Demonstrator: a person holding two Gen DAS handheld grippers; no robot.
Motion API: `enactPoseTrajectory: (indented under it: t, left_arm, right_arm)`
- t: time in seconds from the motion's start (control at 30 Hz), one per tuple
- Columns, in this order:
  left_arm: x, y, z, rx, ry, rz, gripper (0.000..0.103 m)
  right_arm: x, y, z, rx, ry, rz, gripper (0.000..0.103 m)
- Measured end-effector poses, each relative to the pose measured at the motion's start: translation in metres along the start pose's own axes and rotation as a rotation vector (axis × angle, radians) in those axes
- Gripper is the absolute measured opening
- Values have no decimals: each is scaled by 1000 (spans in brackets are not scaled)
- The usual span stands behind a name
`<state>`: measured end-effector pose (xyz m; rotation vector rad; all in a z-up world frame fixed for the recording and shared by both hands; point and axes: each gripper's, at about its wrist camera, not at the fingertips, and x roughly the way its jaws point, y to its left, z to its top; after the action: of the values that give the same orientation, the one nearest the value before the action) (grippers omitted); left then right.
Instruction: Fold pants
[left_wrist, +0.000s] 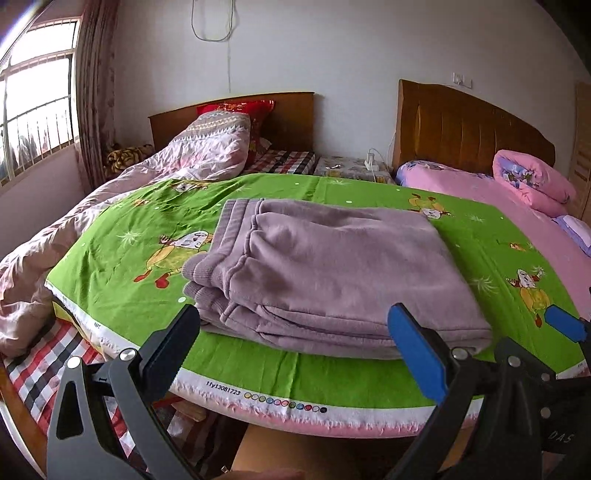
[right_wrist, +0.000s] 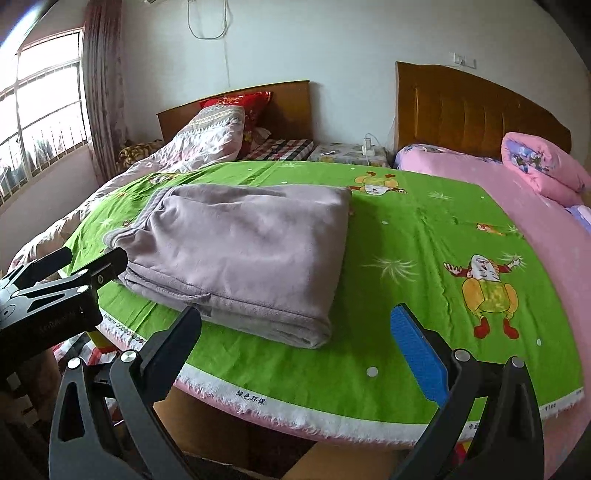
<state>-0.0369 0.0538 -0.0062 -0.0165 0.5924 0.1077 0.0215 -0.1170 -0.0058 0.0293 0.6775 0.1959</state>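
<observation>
The mauve fleece pants (left_wrist: 325, 273) lie folded into a thick rectangle on the green cartoon-print sheet (left_wrist: 332, 376), waistband and cuffs stacked at the left end. My left gripper (left_wrist: 295, 339) stands open just in front of the stack's near edge, with nothing between its fingers. From the right wrist view the same pants (right_wrist: 240, 258) sit left of centre. My right gripper (right_wrist: 295, 339) is open and empty, near the stack's front right corner. The left gripper (right_wrist: 70, 266) shows at the left edge there, and the right gripper's blue pad (left_wrist: 565, 323) shows at the right edge of the left wrist view.
The green sheet (right_wrist: 424, 258) covers the foot of two beds pushed together. A pale pink quilt (left_wrist: 129, 192) is heaped at the left, a rolled pink quilt (left_wrist: 532, 181) at the back right. Wooden headboards (left_wrist: 469, 125) line the wall; a window (left_wrist: 37, 110) is at left.
</observation>
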Motion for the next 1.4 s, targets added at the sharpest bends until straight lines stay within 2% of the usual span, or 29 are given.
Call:
enactPoseTrajectory:
  t: [1.4]
  left_arm:
    - [1,3,-4,-2,20,10,102]
  right_arm:
    - [2,-1,-2,6,11,4,98]
